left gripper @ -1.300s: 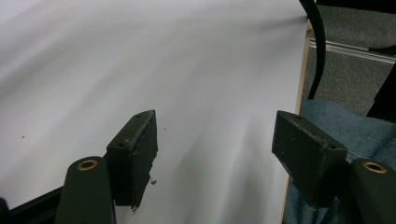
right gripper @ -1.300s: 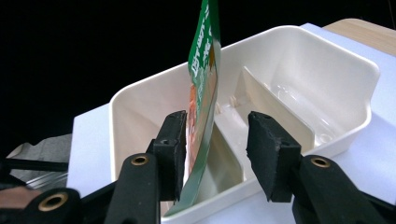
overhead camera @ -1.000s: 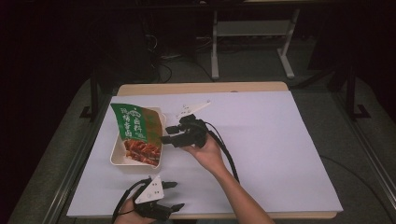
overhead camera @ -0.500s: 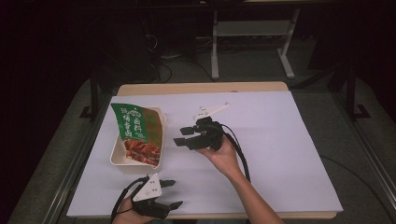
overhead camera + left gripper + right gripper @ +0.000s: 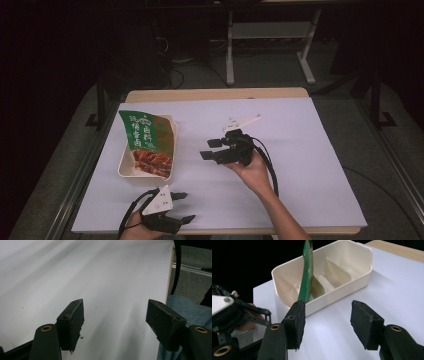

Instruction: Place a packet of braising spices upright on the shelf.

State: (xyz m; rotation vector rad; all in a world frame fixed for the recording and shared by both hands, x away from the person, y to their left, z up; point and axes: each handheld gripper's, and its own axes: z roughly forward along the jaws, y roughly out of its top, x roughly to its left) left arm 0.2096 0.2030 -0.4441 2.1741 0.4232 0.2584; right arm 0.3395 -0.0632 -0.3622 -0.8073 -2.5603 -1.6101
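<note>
High view: right claw (image 5: pixel 210 149) agape nr snack packet (image 5: pixel 147 142) in cream tray (image 5: pixel 124 167); left claw (image 5: pixel 184 207) agape at bench (image 5: pixel 300 150) edge.

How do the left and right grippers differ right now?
The right gripper is held above mid-table, jaws pointing toward the cream tray; the left gripper sits low at the table's near edge, pointing along it, away from the tray. Both are open with nothing between the jaws.

Dim room, grey floor (image 5: pixel 60 165), metal stand (image 5: pixel 270 35)
</note>
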